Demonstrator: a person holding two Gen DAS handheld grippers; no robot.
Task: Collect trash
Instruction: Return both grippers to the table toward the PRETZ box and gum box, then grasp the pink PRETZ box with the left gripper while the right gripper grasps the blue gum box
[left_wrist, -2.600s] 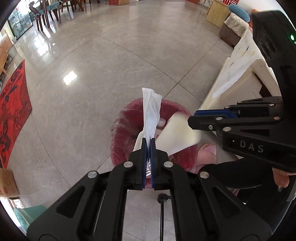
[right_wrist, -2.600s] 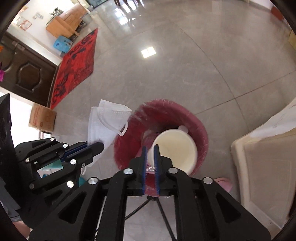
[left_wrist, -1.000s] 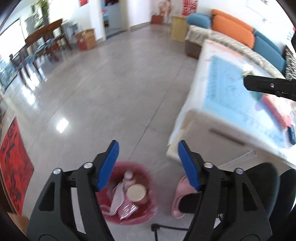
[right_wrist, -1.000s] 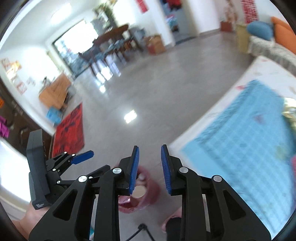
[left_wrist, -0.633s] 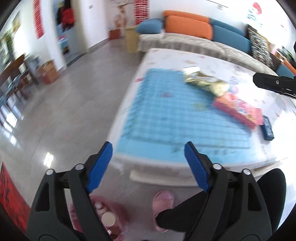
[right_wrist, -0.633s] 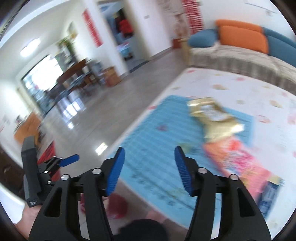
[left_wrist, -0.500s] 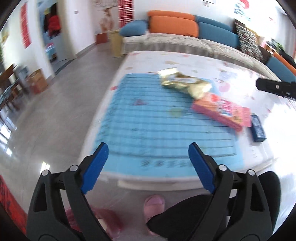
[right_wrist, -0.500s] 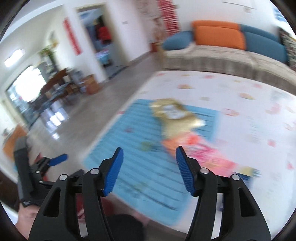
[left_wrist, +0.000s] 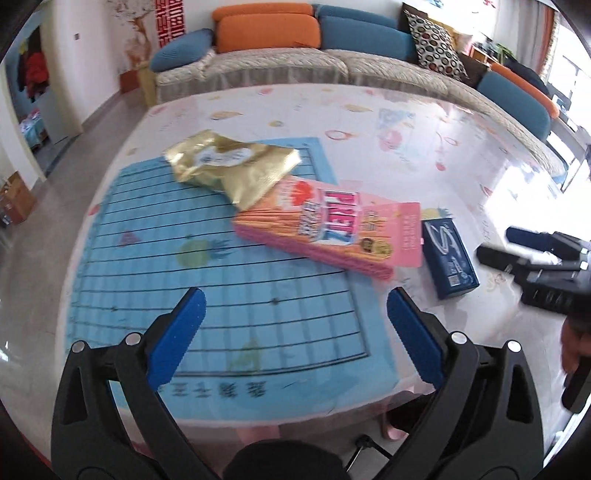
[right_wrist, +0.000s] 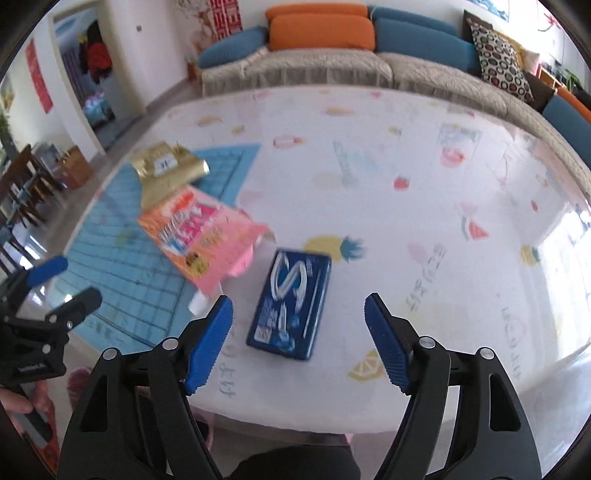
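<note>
Right wrist view: the blue box (right_wrist: 290, 299) lies flat on the table (right_wrist: 461, 173), directly ahead of my right claw (right_wrist: 299, 345) and framed between its two blue pads. Its long axis runs nearly along my line of sight, leaning slightly right at the far end, so the pads face its two long sides. The jaws of this claw are opening and hold nothing; the pads do not touch the box.

To the left, the pink snack box (right_wrist: 201, 240) lies just beside the blue box, with the gold bag (right_wrist: 168, 171) partly on its far end. Both rest on the blue grid mat (right_wrist: 122, 266). My left claw (left_wrist: 293, 336) faces that pair; its jaws are opening, with only mat between the pads.

The right claw is the nearer one to the blue box. The table edge lies just under both claws. Open tabletop extends to the right and beyond the blue box.
</note>
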